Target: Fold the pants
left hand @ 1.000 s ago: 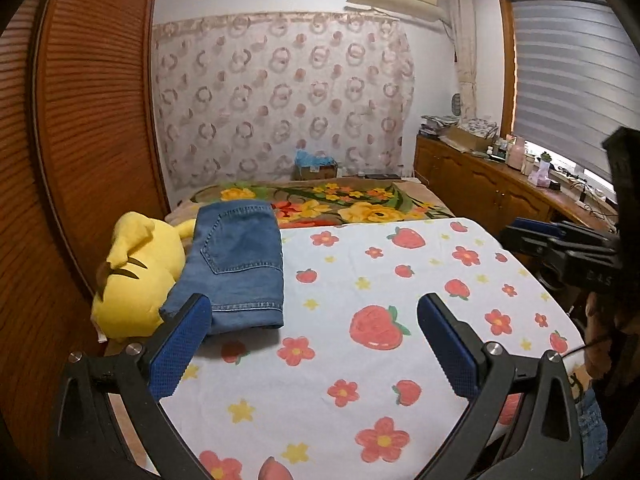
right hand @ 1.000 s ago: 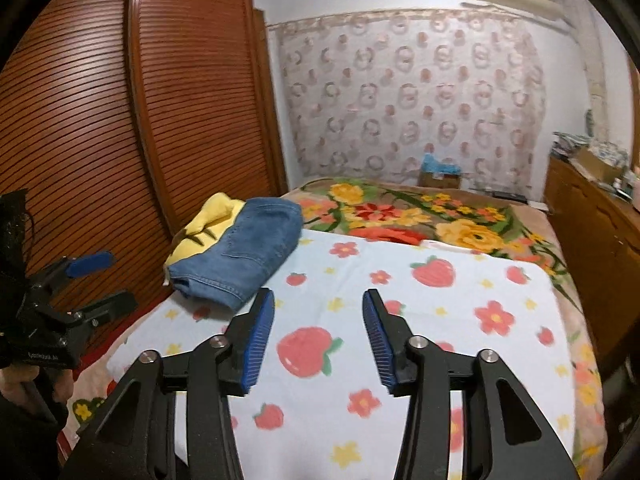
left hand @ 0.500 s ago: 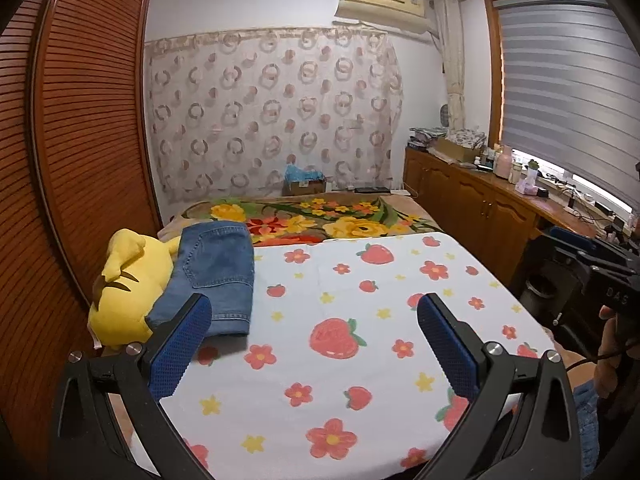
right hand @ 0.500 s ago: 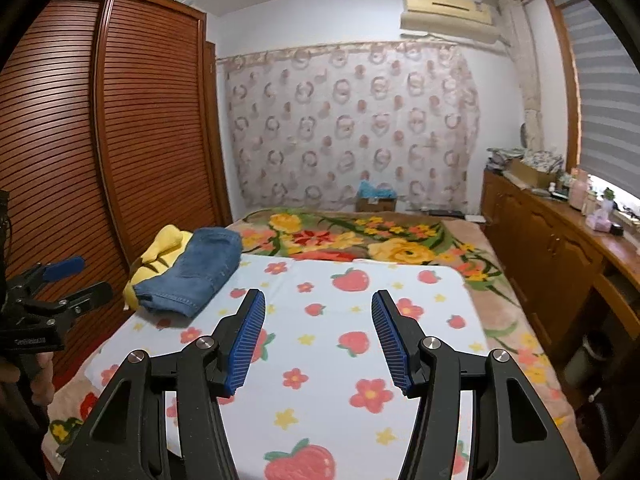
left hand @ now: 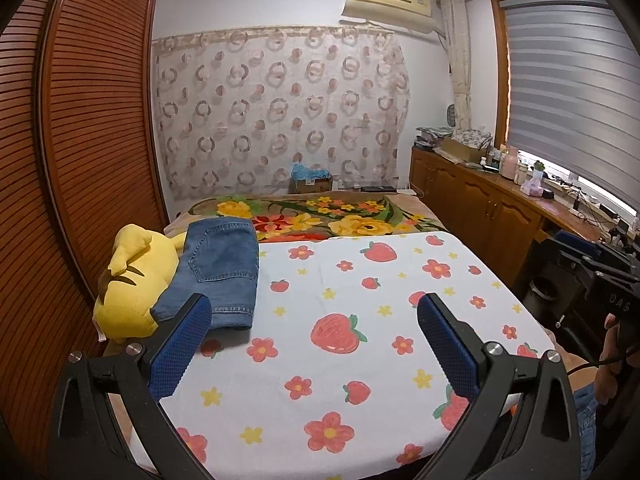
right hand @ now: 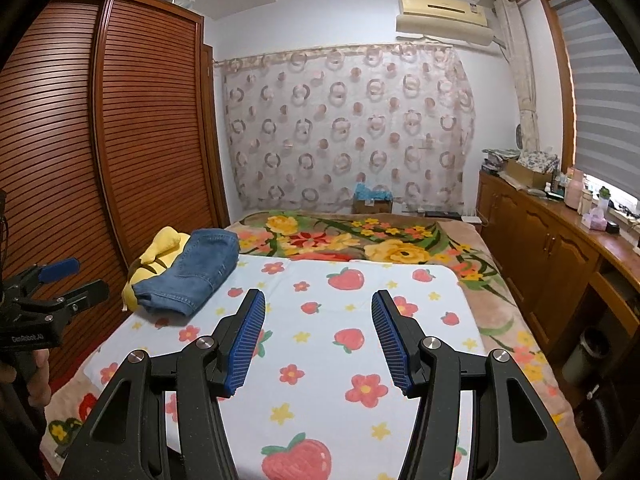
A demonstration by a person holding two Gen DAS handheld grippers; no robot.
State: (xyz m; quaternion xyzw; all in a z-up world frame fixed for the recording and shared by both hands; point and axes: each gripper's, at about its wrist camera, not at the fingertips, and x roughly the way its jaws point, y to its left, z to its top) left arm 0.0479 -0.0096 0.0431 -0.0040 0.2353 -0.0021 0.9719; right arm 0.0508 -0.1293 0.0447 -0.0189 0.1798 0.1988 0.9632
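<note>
Folded blue denim pants [left hand: 218,272] [right hand: 192,276] lie at the far left of the white strawberry-print sheet [left hand: 340,320] [right hand: 340,320], leaning on a yellow plush toy [left hand: 132,284] [right hand: 154,260]. My left gripper [left hand: 314,320] hangs open above the near part of the sheet, short of the pants, with nothing between its blue pads. My right gripper [right hand: 318,320] is also open and empty over the sheet, to the right of the pants. Each gripper shows at the other view's edge: the right gripper [left hand: 592,276] held in a hand, the left gripper [right hand: 48,292] likewise.
A brown louvred wardrobe [left hand: 80,160] runs close along the bed's left side. A floral blanket [left hand: 320,216] covers the far end of the bed. A wooden cabinet [left hand: 492,208] with clutter on top stands along the right, under a window with blinds.
Both grippers have drawn back and risen slightly, so more of the room and bed shows. The right gripper's jaws stand a little wider than a second ago. The pants have not moved.
</note>
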